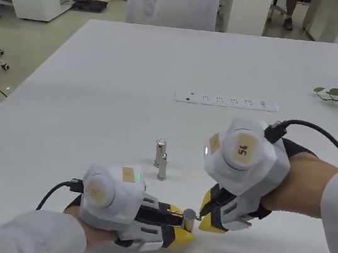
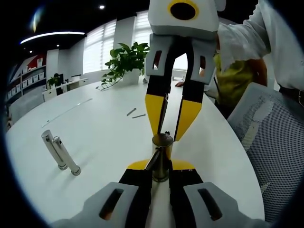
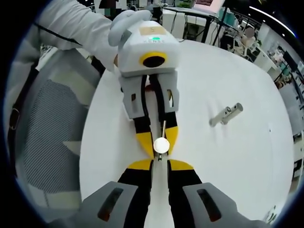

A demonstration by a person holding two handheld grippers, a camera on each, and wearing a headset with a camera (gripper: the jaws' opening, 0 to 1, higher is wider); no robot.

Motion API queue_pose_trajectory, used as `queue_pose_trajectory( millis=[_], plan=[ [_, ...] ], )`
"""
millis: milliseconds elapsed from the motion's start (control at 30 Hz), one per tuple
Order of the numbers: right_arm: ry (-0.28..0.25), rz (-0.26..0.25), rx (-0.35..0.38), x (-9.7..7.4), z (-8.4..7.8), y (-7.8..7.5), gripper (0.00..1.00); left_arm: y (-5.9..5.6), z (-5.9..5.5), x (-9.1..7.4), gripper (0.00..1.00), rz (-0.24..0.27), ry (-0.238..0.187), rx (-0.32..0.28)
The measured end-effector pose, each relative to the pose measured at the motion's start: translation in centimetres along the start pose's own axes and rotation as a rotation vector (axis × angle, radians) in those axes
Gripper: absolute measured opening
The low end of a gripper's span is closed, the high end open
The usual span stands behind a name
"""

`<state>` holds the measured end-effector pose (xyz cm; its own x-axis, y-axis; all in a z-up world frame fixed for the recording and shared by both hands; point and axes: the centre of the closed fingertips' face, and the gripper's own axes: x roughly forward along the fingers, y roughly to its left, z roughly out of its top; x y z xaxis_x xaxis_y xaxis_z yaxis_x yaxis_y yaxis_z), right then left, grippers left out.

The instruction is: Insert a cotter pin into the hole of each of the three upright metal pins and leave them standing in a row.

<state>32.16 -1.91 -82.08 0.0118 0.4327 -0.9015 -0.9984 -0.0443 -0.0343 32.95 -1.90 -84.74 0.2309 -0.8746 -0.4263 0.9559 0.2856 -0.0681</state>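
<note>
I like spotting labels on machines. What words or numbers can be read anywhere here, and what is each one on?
"56": printed on the tan round label on top of the right gripper, turned sideways in the head view.
Not readable: the tan stickers on the left gripper are too blurred.
Not readable: the marks along the white power strip are too small.

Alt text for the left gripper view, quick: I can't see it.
The left gripper clamps an upright metal pin at bottom centre, while the right gripper hangs just above its top with a thin sliver, perhaps a cotter pin, between its jaws. Two more metal pins stand close together at left on the white table.
</note>
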Motion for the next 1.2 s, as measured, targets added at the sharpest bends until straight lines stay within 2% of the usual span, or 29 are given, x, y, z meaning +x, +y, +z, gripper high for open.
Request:
queue_pose_trajectory(
  millis=[200,300,433,567,633,967,1200],
  plan=[
    [-0.042,-0.012,0.059,-0.8,-0.5,0.1,0.13,0.0,0.0,0.0,0.11,0.004,-0.004,0.002],
    [-0.071,-0.016,0.093,-1.1,-0.9,0.3,0.17,0.0,0.0,0.0,0.11,0.005,-0.004,0.001],
    [-0.166,-0.020,0.185,-1.4,-1.1,0.6,0.24,0.1,0.0,0.0,0.11,0.007,-0.004,0.002],
    [-0.226,-0.029,0.248,-1.5,-1.6,1.0,0.27,0.1,0.0,0.0,0.11,0.008,-0.004,0.000],
    [-0.273,-0.032,0.255,-1.6,-1.5,1.2,0.30,0.1,0.0,0.0,0.11,0.008,-0.004,0.000],
    [-0.406,-0.100,0.311,-2.4,-1.0,1.4,0.40,0.1,0.0,0.1,0.11,0.013,-0.007,-0.002],
    [-0.468,-0.125,0.342,-2.7,-1.1,1.8,0.42,0.2,0.0,0.0,0.11,0.015,-0.012,-0.008]
  ],
)
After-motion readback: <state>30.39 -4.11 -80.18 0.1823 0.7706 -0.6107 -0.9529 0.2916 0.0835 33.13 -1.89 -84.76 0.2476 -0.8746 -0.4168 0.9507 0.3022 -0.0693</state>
